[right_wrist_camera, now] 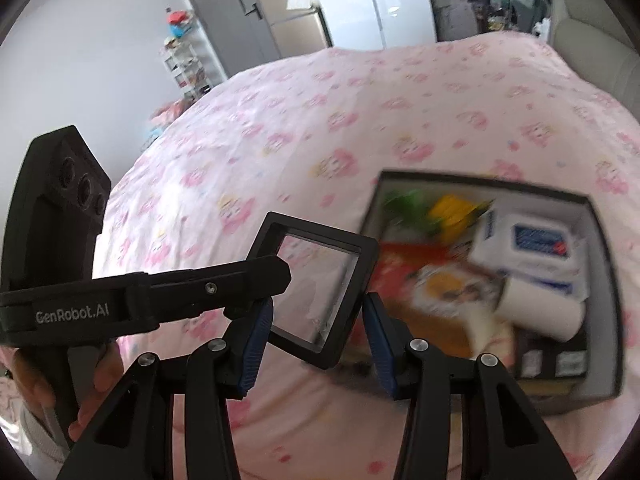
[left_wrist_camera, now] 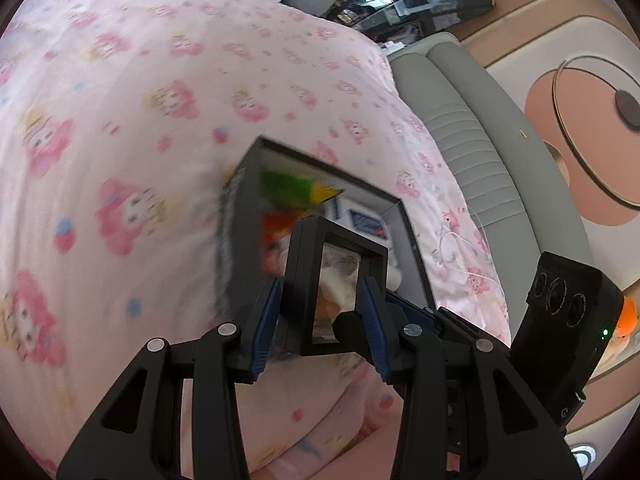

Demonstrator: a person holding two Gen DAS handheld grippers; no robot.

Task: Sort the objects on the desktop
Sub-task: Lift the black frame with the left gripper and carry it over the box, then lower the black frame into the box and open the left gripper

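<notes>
A black square frame with a clear film window (left_wrist_camera: 335,280) is gripped between my left gripper's (left_wrist_camera: 320,304) blue pads. It hangs over the near end of a dark open box (left_wrist_camera: 404,216) on the pink bedspread. In the right wrist view the same frame (right_wrist_camera: 316,284) is held by the left gripper's finger (right_wrist_camera: 224,280), which reaches in from the left. My right gripper (right_wrist_camera: 316,340) is open just below the frame, its pads either side and apart from it. The box (right_wrist_camera: 604,264) lies to the right and holds several packets, a white pack and a white roll (right_wrist_camera: 540,312).
The pink patterned bedspread (left_wrist_camera: 140,120) fills most of both views. A grey padded headboard (left_wrist_camera: 472,132) runs along the right in the left wrist view. The right gripper's camera unit (left_wrist_camera: 560,320) shows at the lower right there. Shelves and a fridge (right_wrist_camera: 296,20) stand beyond the bed.
</notes>
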